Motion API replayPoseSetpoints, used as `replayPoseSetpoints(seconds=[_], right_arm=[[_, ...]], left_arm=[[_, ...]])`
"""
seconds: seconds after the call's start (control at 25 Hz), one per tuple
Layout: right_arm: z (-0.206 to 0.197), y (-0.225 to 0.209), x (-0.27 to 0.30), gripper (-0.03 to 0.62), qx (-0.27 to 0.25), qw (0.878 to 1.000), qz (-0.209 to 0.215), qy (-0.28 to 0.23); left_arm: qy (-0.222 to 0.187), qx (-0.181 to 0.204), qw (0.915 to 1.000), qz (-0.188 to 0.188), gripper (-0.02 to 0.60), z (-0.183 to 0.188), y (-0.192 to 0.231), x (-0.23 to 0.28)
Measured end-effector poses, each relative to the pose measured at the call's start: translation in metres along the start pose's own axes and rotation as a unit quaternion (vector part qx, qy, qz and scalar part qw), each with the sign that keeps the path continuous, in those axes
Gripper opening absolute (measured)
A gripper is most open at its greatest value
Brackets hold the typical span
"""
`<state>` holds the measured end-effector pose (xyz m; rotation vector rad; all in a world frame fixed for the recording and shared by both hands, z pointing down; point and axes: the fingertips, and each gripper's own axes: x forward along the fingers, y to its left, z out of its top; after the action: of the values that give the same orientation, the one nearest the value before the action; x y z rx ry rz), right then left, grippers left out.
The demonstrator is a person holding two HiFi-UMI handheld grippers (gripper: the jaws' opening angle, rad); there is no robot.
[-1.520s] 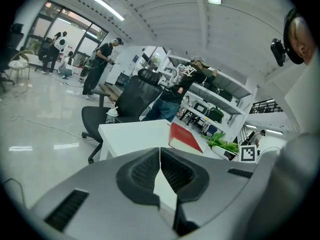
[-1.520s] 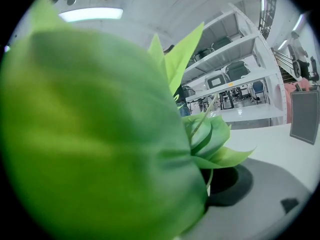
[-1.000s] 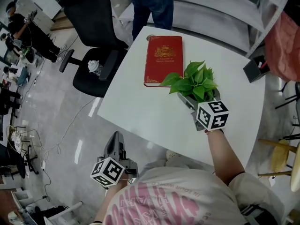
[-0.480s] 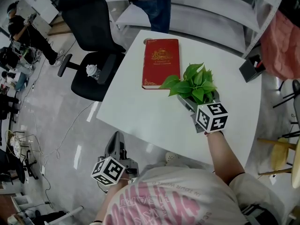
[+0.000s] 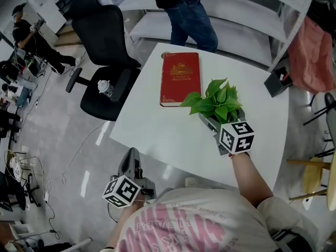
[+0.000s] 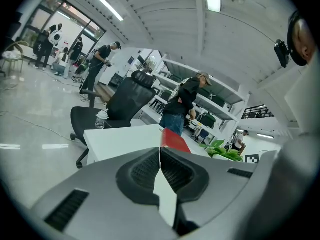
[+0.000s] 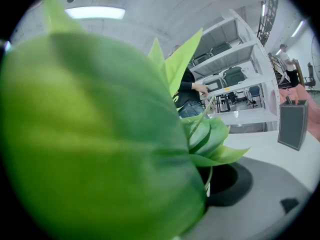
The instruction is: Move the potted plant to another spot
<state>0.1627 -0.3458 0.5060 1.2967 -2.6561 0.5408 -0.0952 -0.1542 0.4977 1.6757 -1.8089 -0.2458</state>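
Two tongs in play, only one working. The right tongs (image 5: pixel 210 118) reach over the near right part of the white surface (image 5: pixel 157 125) and pinch the potted plant (image 5: pixel 215 100) low down, under its leaves. In the right gripper view, foliage fills most of the frame. One padded jaw shows beside the stems; the other is behind a leaf. We cannot tell whether the pot is lifted or resting on the surface. The plant sits just right of the red book (image 5: pixel 180 77), apart from it. The left tongs (image 5: pixel 130 156) hang off the near left edge of the surface, pressed together with nothing between them.

Step, as we judge it: grip made, carry about to begin or just under way. The next move calls for keeping the pot upright and raising it enough to clear the surface. We would then set it on a bare patch, the near left looking free, away from the book and the dark box (image 5: pixel 276 82) at the far right edge. Only then spread the tongs.
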Motion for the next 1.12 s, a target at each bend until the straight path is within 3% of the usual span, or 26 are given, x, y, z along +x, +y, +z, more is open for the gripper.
replayPoseSetpoints(seconds=[0.84, 1.12], right_arm=[[0.034, 0.02, -0.024, 0.557, -0.009, 1.0, 0.007, -0.029], [0.063, 0.042, -0.036, 0.557, -0.019, 0.998, 0.022, -0.053]], left_arm=[[-0.021, -0.028, 0.9982, -0.05, 0.025, 0.022, -0.023, 0.011], [-0.026, -0.016, 0.9971, -0.07, 0.025, 0.035, -0.035, 0.012]])
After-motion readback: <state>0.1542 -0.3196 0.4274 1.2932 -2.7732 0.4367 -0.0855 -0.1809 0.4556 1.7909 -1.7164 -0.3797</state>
